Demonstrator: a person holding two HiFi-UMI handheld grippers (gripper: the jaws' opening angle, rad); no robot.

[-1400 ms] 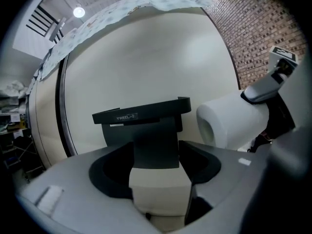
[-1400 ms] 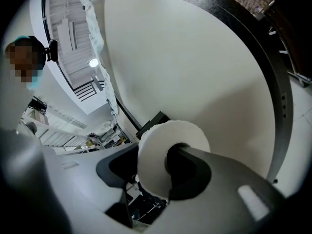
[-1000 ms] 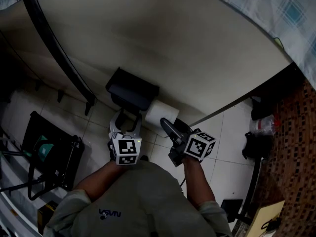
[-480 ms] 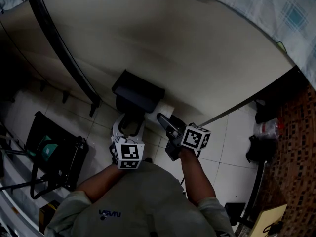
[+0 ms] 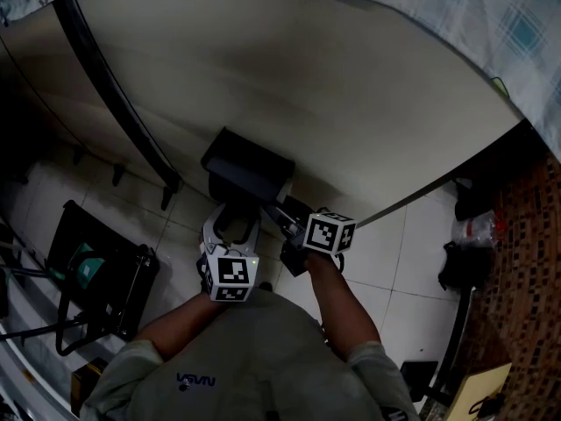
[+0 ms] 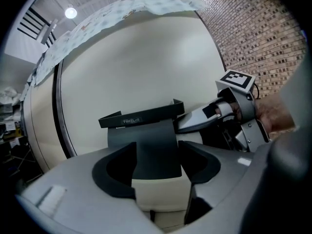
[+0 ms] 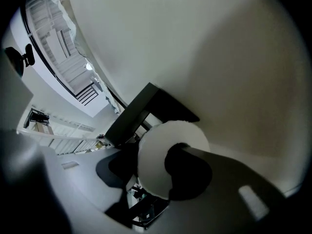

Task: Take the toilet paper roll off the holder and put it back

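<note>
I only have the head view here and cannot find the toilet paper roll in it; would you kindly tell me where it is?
Observer: The roll is between the jaws of the right gripper, which look closed on it.
Operator: Thank you. What stands just beyond it?
Observer: The black holder, up and to the left of it in the right gripper view.
Operator: And the other hand?
Observer: The left gripper has the holder's dark front plate between its jaws, filling the gap.
</note>
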